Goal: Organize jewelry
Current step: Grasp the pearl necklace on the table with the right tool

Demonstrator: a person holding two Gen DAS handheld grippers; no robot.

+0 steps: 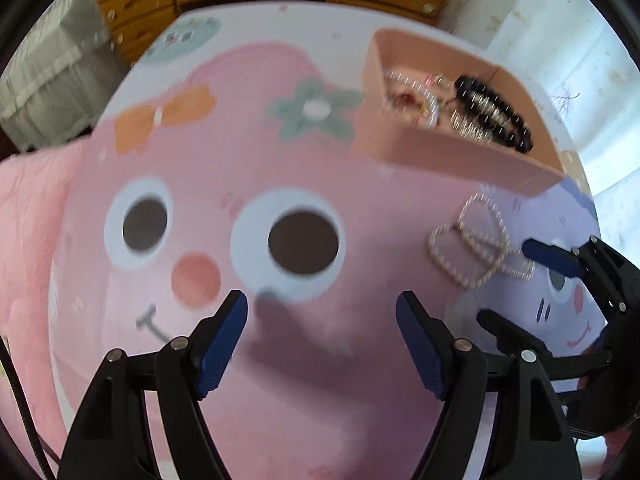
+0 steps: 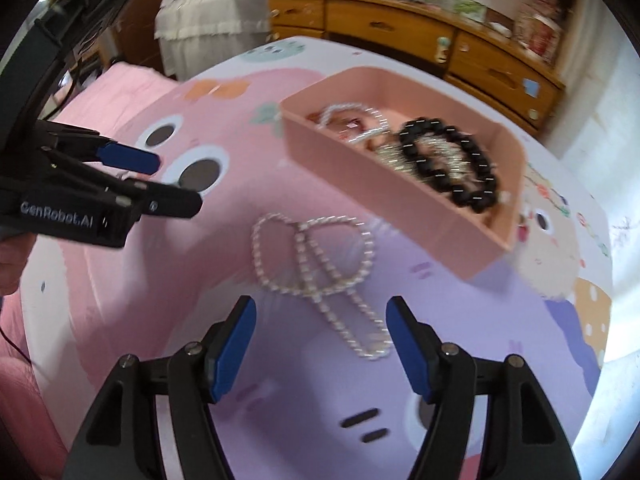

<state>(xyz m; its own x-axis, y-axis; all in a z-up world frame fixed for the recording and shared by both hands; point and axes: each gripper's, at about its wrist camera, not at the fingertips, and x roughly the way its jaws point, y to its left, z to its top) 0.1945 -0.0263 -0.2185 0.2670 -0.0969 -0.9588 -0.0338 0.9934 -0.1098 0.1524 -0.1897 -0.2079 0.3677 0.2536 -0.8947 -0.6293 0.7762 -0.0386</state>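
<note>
Currently the pearl necklace (image 2: 316, 264) lies looped at frame centre, below the pink tray (image 2: 404, 196). Right gripper (image 2: 322, 340) fingers wide, empty; left gripper (image 1: 322, 330) likewise. Risk: pinching one strand lets trailing loops snag the tray rim.

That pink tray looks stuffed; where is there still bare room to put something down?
The mat lies bare left of the pearl necklace, over the cartoon eyes. Crowded: the tray, with a black bracelet and silvery chains.
</note>
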